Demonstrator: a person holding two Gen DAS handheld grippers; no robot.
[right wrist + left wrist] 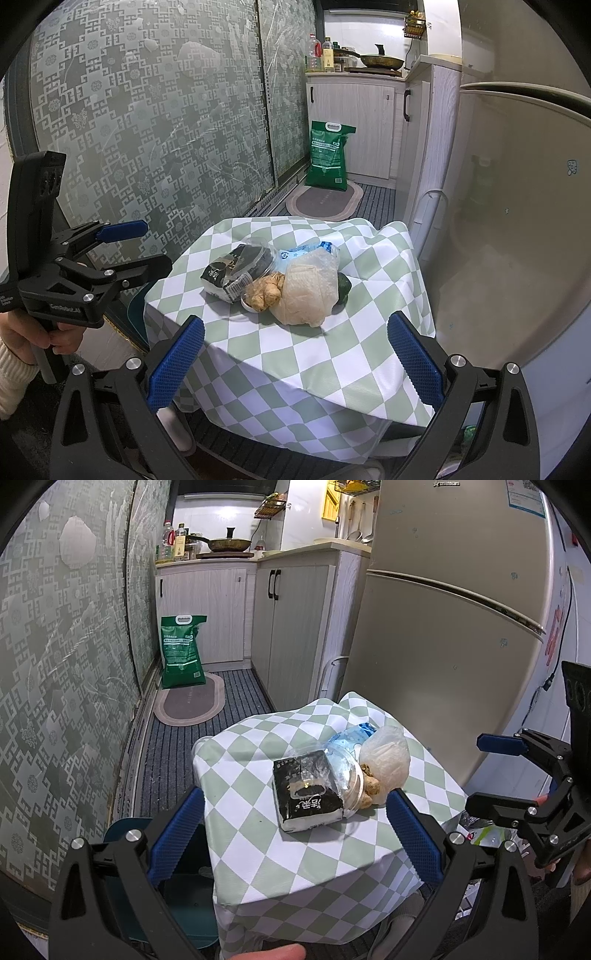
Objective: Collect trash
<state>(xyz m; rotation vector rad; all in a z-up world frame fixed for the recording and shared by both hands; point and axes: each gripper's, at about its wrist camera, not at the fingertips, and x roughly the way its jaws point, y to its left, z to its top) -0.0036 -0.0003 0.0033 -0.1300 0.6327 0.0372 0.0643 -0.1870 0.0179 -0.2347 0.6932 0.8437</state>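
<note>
The trash sits heaped mid-table on the green-and-white checked cloth (258,834): a crumpled black packet (308,792) with white lettering, a clear plastic lid (258,256), a knobbly piece of ginger (264,291), a cloudy plastic bag (310,291) and a blue-printed wrapper (351,736). A beige fridge (443,627) stands just beside the table, with a green sack (183,651) on the floor farther off. The left gripper (295,830) and right gripper (295,350) both gape wide with nothing between their blue ribbed pads, near the heap but apart from it.
</note>
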